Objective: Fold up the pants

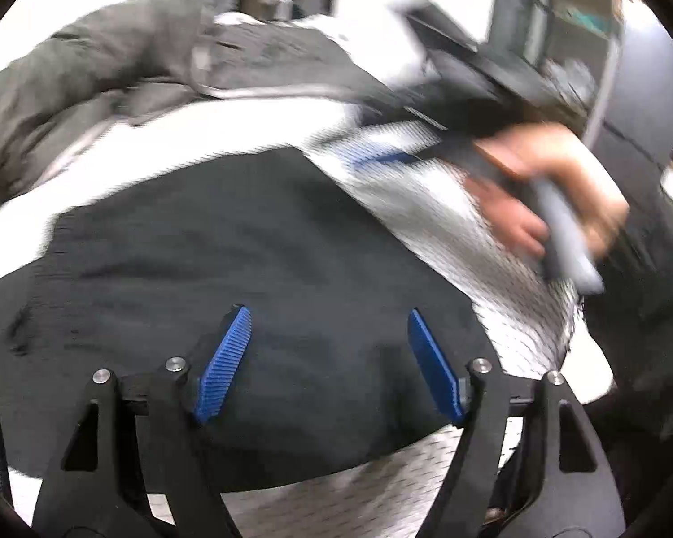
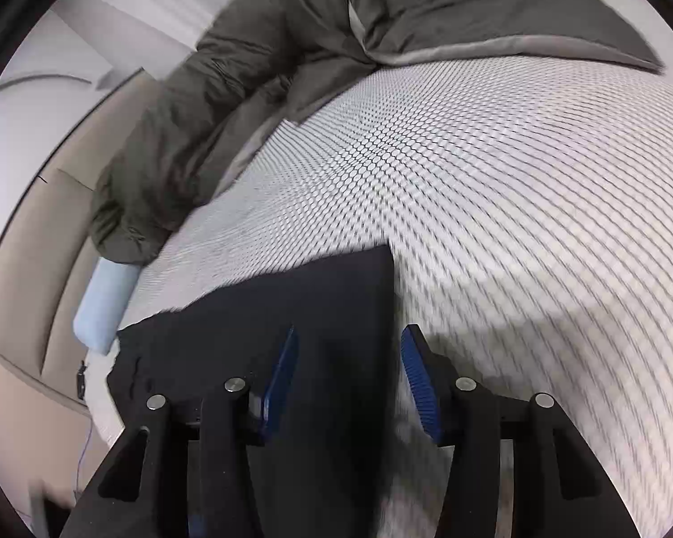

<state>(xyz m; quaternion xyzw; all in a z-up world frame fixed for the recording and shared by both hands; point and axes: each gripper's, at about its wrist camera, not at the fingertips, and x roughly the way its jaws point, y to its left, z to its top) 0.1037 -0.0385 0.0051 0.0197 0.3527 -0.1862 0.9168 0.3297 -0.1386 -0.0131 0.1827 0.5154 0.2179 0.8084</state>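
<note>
Left wrist view: the left gripper (image 1: 329,336) hung over the black pants (image 1: 246,278), its blue pads (image 1: 226,361) spread wide with nothing between them. The pants lay flat on the white dotted bed cover (image 1: 493,278), filling the middle of the view. A grey duvet (image 1: 112,58) was bunched at the far side. The person's right hand (image 1: 538,193) showed at upper right, wrapped round the grey handle of the other tool; this part was smeared with motion blur, so its detail could not be read.

Right wrist view: the right gripper (image 2: 347,349) was also released, fingers apart and holding nothing. It sat above a straight edge and corner of the pants (image 2: 314,314), the left pad over dark cloth and the right pad over bare bed cover (image 2: 516,201). The grey duvet (image 2: 269,67) ran along the far and left sides of the bed, and a pale blue roll (image 2: 105,302) lay just beside the pants at the bed's edge.

Judgement: the cloth looked laid out and neither tool had a hold, so this read as the reach before a fold, or the gap between two folds; which one could not be told. The next move would call for each tool to descend to an edge of the cloth, pinch a single layer cleanly, and carry both ends over together so the edges meet without dragging the garment.
</note>
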